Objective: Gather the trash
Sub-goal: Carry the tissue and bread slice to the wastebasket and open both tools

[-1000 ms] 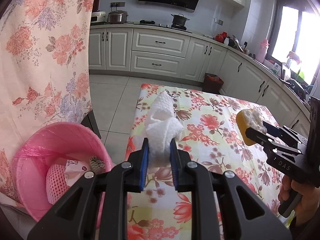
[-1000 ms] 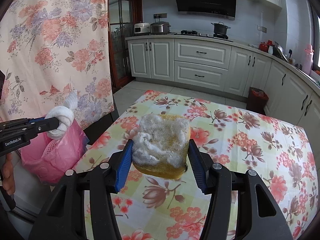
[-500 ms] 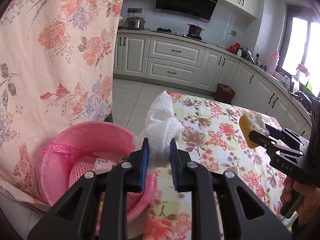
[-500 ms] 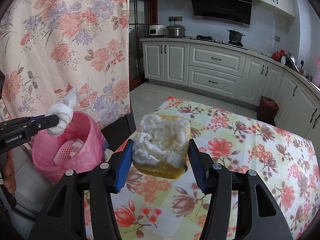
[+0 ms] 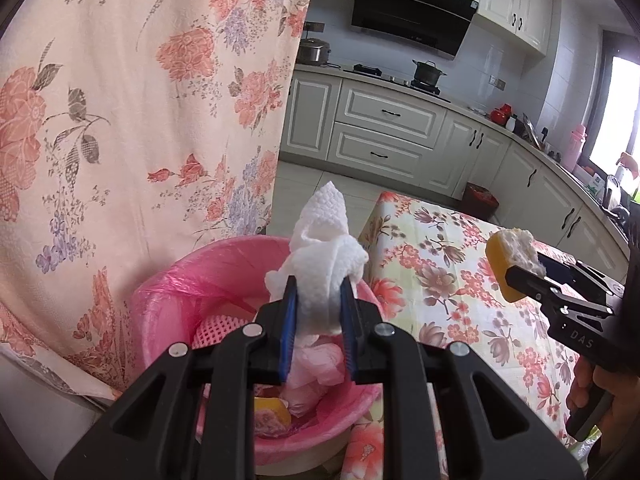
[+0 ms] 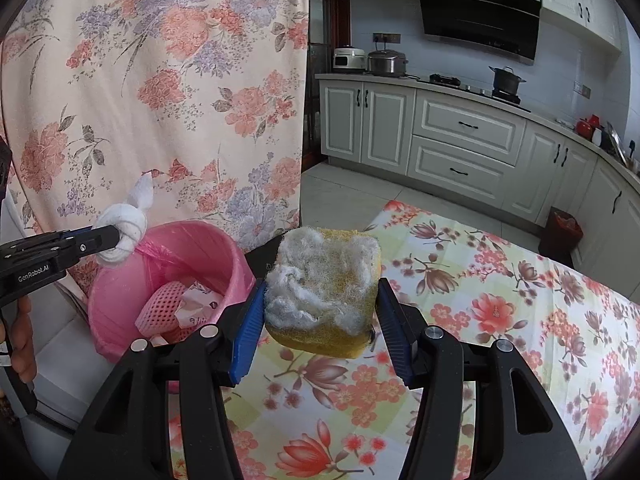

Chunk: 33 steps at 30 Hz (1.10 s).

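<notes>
A kitchen with white cabinets and a black range hood is behind, and a big floral curtain hangs on the left side. Below me is the table with a floral tablecloth. Beside the table edge stands the pink bin, lined with a pink bag; inside it I see a pink foam net, some crumpled paper and a yellow piece.

My left gripper has its jaws closed tight on a crumpled white paper towel, and it hovers over the bin opening. My right gripper clamps a worn yellow sponge with grey fuzz on top, above the tablecloth, near the bin.
</notes>
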{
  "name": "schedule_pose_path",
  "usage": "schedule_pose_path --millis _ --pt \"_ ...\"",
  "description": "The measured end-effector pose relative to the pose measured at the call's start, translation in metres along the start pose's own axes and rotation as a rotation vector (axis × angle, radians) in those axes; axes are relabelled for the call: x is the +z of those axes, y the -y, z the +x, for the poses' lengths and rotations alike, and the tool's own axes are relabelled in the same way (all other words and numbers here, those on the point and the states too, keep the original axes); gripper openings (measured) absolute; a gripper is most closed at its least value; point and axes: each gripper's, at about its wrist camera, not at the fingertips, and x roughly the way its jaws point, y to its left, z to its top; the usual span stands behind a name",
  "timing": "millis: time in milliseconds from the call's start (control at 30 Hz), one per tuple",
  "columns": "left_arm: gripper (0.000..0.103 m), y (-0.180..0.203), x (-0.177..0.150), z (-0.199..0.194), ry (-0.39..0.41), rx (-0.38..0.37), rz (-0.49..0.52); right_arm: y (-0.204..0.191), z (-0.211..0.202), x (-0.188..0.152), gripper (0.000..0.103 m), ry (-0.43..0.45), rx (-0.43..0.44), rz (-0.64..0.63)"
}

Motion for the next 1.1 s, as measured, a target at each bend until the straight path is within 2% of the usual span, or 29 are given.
schedule_pose_path --millis 467,767,1100 --pt "0.02 -0.049 -0.007 -0.003 -0.004 0.069 -0.06 -0.06 0.028 0.017 0.052 -0.022 0.083 -0.068" --pt "0.02 -0.065 -0.009 -0.002 -0.009 0.104 -0.083 -0.091 0.049 0.026 0.052 -0.041 0.142 -0.081" --pt "0.021 -0.077 -0.009 0.006 -0.028 0.121 -0.096 -0.111 0.075 0.026 0.052 -0.076 0.161 -0.091"
